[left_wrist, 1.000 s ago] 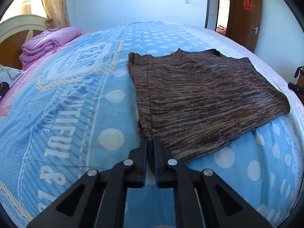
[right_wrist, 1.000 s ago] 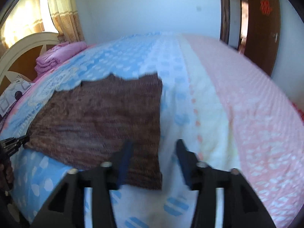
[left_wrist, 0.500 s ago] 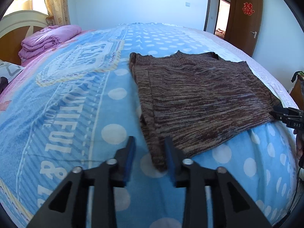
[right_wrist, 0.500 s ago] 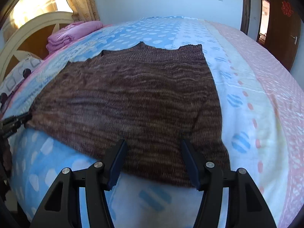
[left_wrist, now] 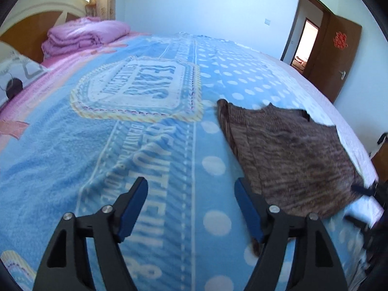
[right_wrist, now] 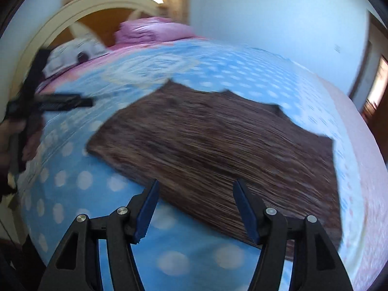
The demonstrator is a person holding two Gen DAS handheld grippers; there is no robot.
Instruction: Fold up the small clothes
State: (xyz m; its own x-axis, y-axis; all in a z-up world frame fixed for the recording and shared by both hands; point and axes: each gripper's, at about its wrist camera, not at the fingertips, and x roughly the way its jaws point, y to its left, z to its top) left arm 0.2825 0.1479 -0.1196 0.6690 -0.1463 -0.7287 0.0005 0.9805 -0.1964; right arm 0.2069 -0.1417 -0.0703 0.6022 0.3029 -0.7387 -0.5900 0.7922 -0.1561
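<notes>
Left gripper: jaws wide apart and empty, having just been opening; between the blue pads shows only the blue dotted blanket with its white lettering. The brown knit garment lies just outside the right-hand jaw, its near corner passing behind that finger; nothing of it sits in the gap. From there the garment spreads away to the right across the bed, flat, with its notched far edge toward the far side of the blanket. At the right rim of this view, blurred, dark parts of the other gripper stand at the garment's far lower corner.

Right gripper: jaws parted, having just widened slightly, gripping nothing. The near hem of the garment crosses the gap between the fingers; whether the pads touch the cloth cannot be told, as the view is motion-blurred. The garment extends from the jaws up and to the right, flat on the blanket, its left corner well left of the left-hand jaw.

Beyond, in the left-wrist view: a folded pink quilt at the headboard, a patterned pillow at the left edge, and a brown door at the far right.
</notes>
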